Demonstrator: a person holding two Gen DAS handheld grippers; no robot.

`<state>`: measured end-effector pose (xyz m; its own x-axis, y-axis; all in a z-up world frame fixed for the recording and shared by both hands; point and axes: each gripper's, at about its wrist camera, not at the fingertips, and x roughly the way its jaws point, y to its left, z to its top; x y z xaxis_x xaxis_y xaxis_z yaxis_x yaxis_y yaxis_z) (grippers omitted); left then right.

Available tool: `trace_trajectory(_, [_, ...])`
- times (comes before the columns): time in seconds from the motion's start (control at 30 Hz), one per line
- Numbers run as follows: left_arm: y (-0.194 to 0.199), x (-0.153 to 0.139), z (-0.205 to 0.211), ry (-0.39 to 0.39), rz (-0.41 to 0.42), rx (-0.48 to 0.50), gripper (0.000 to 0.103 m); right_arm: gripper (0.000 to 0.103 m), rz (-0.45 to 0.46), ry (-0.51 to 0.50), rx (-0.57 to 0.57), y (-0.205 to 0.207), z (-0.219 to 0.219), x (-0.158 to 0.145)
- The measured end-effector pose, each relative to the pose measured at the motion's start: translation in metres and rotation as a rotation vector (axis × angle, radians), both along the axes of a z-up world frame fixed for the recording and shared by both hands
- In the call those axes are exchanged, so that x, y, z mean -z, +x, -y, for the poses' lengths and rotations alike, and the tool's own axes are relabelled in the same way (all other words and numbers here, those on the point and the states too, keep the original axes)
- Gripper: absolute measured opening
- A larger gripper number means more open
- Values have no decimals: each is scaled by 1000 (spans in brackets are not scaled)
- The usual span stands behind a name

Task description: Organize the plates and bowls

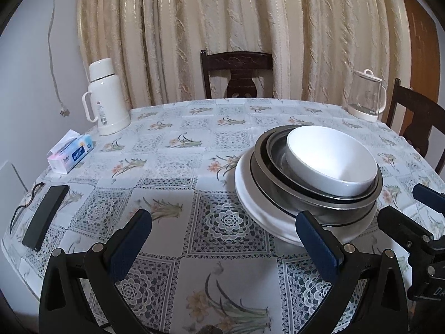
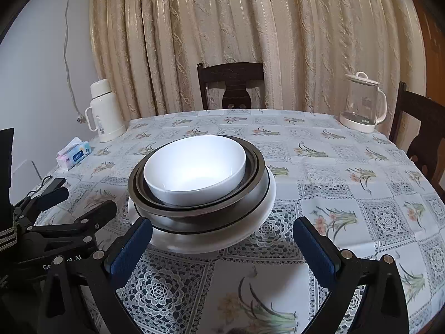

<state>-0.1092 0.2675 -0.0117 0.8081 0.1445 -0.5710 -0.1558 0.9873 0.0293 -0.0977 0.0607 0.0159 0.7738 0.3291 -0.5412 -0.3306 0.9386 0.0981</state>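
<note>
One stack stands on the table: a white plate [image 1: 250, 194] [image 2: 250, 222] at the bottom, two nested steel bowls [image 1: 278, 178] [image 2: 194, 214] on it, and a white bowl [image 1: 328, 161] [image 2: 194, 167] on top. My left gripper [image 1: 224, 229] hangs open over the tablecloth, left of and in front of the stack, its right fingertip close by the plate's near rim. My right gripper [image 2: 222, 235] is open too, just in front of the stack, with its left fingertip at the plate's near edge. Neither holds anything. Each gripper shows at the edge of the other's view.
The round table [image 1: 167, 150] has a floral cloth. A white thermos [image 1: 104, 97] and a tissue pack [image 1: 71, 153] stand at the far left, and a black case [image 1: 46, 217] with a cord lies at the left edge. A glass kettle [image 2: 363, 103] sits at the far right. Dark chairs [image 2: 230, 85] stand behind and to the right.
</note>
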Motion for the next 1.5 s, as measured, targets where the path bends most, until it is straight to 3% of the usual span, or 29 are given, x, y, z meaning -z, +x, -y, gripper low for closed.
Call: trace_trajectory(1.5, [4, 21, 1, -17, -73, 21, 103, 103, -32, 0, 3, 4, 1, 8])
